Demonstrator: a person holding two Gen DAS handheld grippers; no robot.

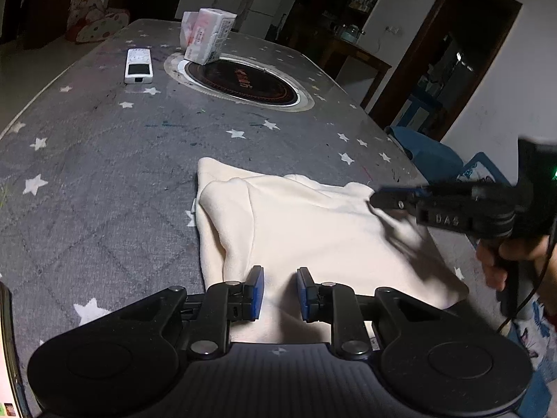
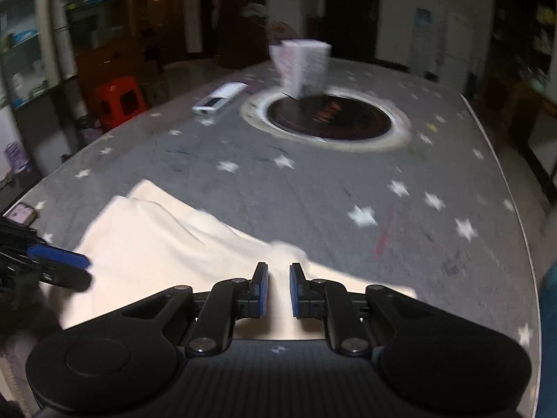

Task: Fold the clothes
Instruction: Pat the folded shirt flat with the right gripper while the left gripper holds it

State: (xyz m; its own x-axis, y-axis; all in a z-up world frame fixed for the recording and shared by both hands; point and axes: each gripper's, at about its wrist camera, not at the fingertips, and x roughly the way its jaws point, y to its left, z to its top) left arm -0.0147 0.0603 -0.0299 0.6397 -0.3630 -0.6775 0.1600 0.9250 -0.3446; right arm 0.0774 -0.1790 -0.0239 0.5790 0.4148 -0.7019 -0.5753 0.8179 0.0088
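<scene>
A cream garment (image 1: 313, 230) lies partly folded on the grey star-patterned table (image 1: 104, 174), with a doubled layer along its left side. My left gripper (image 1: 280, 273) hovers over the garment's near edge, its blue pads a little apart and nothing pinched between them. My right gripper (image 1: 374, 199), held by a hand (image 1: 504, 257), reaches in from the right and looks shut on the garment's far right corner. In the blurred right wrist view, the garment (image 2: 156, 244) runs up between the narrow jaws of the right gripper (image 2: 278, 268). The left gripper (image 2: 83, 270) shows at the left edge.
Set into the table's middle is a round dark hob (image 1: 242, 82), and a tissue pack (image 1: 209, 36) stands on its rim. A white remote (image 1: 138, 66) lies to its left. A phone (image 2: 21, 214) rests near the table's edge. A blue chair (image 1: 428, 153) stands beside the table.
</scene>
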